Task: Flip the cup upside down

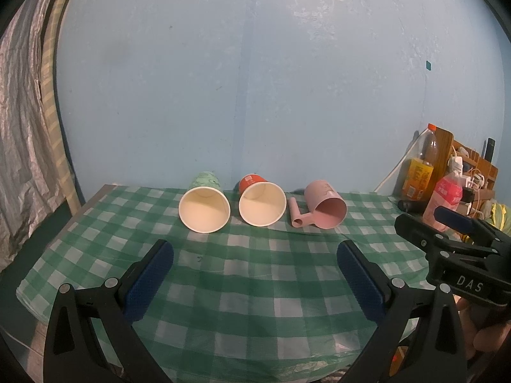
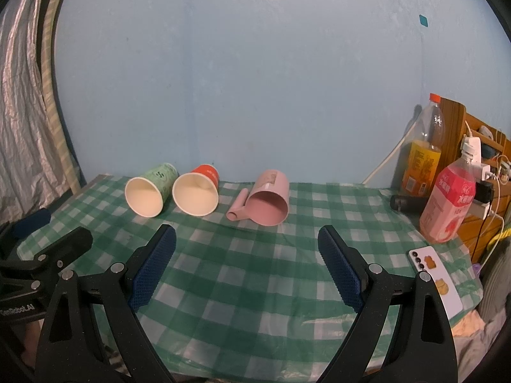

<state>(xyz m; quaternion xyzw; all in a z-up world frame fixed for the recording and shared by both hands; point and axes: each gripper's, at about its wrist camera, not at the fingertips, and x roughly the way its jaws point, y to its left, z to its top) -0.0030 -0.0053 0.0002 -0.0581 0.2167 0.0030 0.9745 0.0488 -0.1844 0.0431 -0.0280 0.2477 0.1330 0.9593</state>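
Three cups lie on their sides in a row at the back of the checked table, mouths toward me: a green paper cup (image 1: 204, 206) (image 2: 147, 193), a red paper cup (image 1: 260, 202) (image 2: 198, 194) and a pink plastic mug with a handle (image 1: 324, 207) (image 2: 268, 199). My left gripper (image 1: 255, 252) is open and empty, well short of the cups. My right gripper (image 2: 247, 239) is open and empty, in front of the pink mug. The right gripper also shows at the right edge of the left wrist view (image 1: 428, 220), and the left gripper at the left edge of the right wrist view (image 2: 54, 233).
A green-and-white checked cloth (image 1: 255, 287) (image 2: 255, 287) covers the table against a blue wall. At the right stand an orange drink bottle (image 2: 423, 156), a pink drink bottle (image 2: 447, 204), a dark cylinder (image 2: 405, 202), a phone (image 2: 437, 282), and a wooden shelf with chargers (image 2: 479, 159).
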